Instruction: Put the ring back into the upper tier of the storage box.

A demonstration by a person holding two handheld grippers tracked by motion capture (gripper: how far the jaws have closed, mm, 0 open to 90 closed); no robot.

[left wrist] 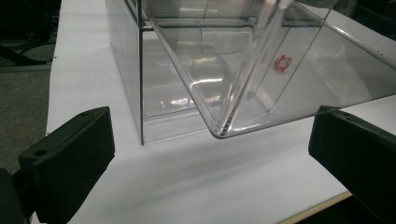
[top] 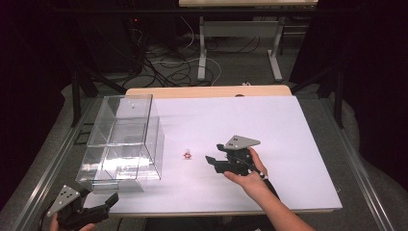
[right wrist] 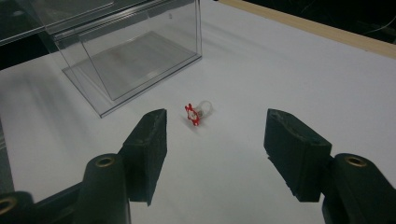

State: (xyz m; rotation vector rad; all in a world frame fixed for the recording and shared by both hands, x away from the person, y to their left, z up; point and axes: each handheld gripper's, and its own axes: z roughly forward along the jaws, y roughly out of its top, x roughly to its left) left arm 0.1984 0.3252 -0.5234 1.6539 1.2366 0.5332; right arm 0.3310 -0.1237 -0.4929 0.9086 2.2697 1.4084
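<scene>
Reach step: right gripper (top: 210, 160) with jaws apart and empty, aimed at small red-capped piece (right wrist: 197, 113) lying on white table (top: 288, 134), at 3 o'clock of clear box (top: 126, 139), apart from it. Next: advance, straddle piece, clamp. Left gripper (left wrist: 210, 154) released, parked before box drawer.

A lab: black curtains (top: 29, 72), floor cables (top: 163, 67), a white-topped table (top: 269, 125).
</scene>
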